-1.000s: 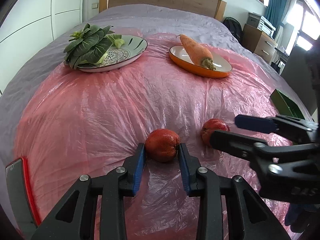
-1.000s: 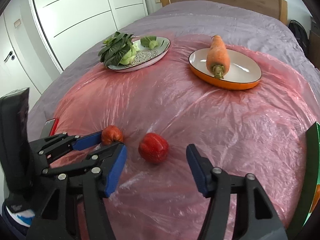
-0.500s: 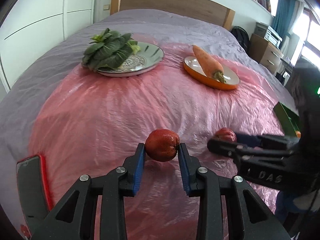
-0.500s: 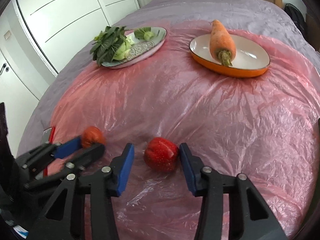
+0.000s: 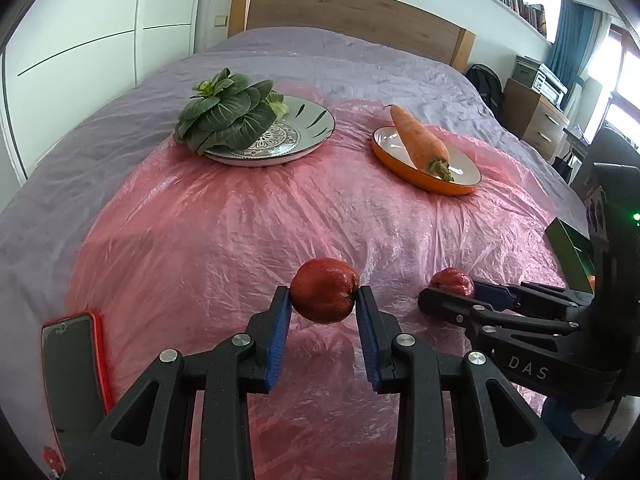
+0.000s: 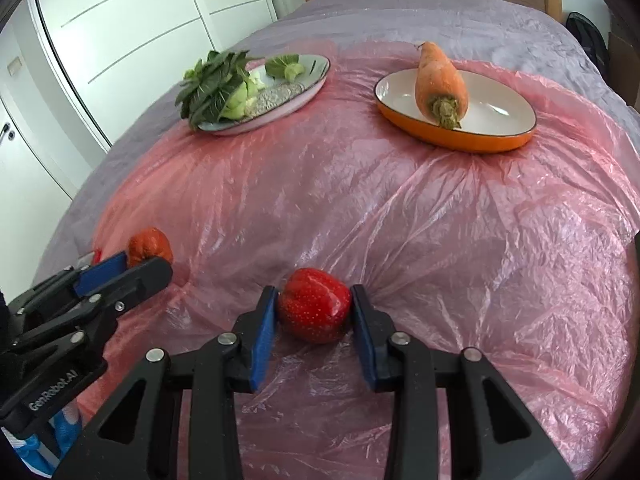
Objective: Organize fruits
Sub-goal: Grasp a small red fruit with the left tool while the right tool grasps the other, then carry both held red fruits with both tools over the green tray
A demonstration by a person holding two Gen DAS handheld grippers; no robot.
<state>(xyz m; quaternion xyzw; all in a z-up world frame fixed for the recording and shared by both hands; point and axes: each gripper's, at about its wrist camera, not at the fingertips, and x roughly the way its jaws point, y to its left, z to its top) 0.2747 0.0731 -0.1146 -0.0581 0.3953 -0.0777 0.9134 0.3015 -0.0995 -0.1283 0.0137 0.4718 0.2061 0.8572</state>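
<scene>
1. While both grippers point down at the pink sheet (image 6: 400, 208) spread over the bed (image 5: 320, 60), each has a red fruit between its blue pads.
2. Left gripper (image 5: 323, 300): jaws clenched on the dark fruit (image 5: 324, 295). That fruit hangs clear of the sheet, near edge, left-wrist view.
3. Right gripper (image 6: 314, 310): jaws have just been closing; the pads now touch both sides of the strawberry (image 6: 314, 310), grasping it. The strawberry rests on the sheet, which puckers around it.
4. Seen from the right wrist, the left gripper (image 6: 136, 258) sits off to the left with its fruit (image 6: 149, 245) at the tips.
5. Seen from the left wrist, the right gripper (image 5: 460, 294) comes in from the right, strawberry (image 5: 452, 282) showing at its tip.
6. Far side of the sheet: patterned plate (image 5: 304, 128) with leafy greens (image 5: 224, 118) on the left; orange dish (image 5: 452, 188) on the right with a carrot (image 5: 418, 142) lying across it, stem end toward the grippers.
7. Phone (image 5: 74, 368) in a red case lies near the left gripper, at the sheet's left edge.
8. Green box (image 5: 570, 250) at the right edge, partly hidden.
</scene>
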